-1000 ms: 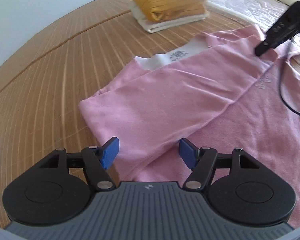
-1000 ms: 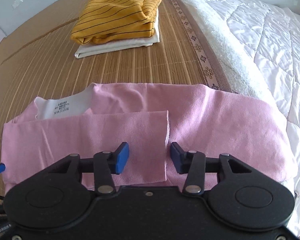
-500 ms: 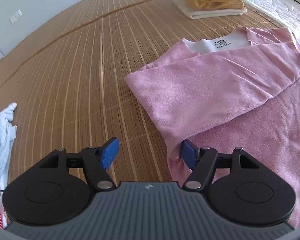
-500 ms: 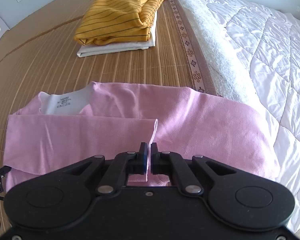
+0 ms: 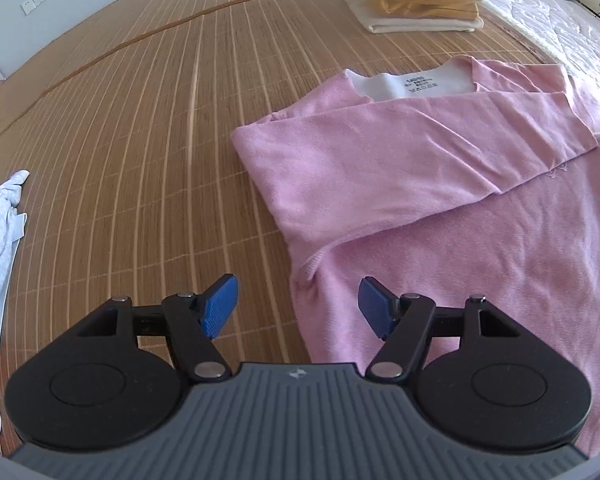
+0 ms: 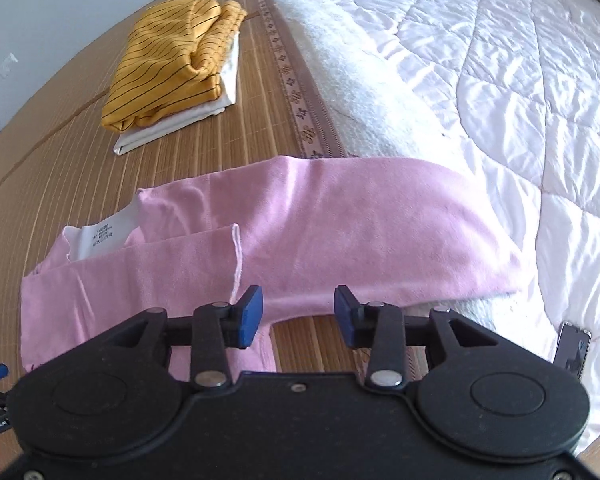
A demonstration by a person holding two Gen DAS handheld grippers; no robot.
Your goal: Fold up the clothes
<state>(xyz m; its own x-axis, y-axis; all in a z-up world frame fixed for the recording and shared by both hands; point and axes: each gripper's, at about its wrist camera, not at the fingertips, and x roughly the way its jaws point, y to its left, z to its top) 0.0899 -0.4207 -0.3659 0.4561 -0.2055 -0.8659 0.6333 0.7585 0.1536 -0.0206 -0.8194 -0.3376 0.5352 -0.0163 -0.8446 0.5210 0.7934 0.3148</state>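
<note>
A pink long-sleeved shirt (image 5: 440,184) lies flat on the bamboo mat (image 5: 140,140), its white neck label facing up. One sleeve (image 5: 400,148) is folded across the chest; its cuff edge (image 6: 236,256) ends just beyond my right gripper. The other sleeve (image 6: 420,236) stretches out onto the white quilt. My left gripper (image 5: 298,304) hovers open over the shirt's side edge below the folded sleeve's shoulder, gripping nothing. My right gripper (image 6: 299,312) has its jaws opening above the underarm of the outstretched sleeve, with no cloth pinched between the pads.
A folded yellow striped garment on a folded white one (image 6: 172,72) sits further back on the mat. A white quilt (image 6: 520,80) covers the right side. Loose white clothes (image 5: 0,232) lie at the far left. A dark phone-like object (image 6: 574,348) rests at the quilt's edge.
My right gripper shut near the folded sleeve's cuff, then opened and shifted right toward the outstretched sleeve. My left gripper swung from over the folded sleeve to the shirt's side edge.
</note>
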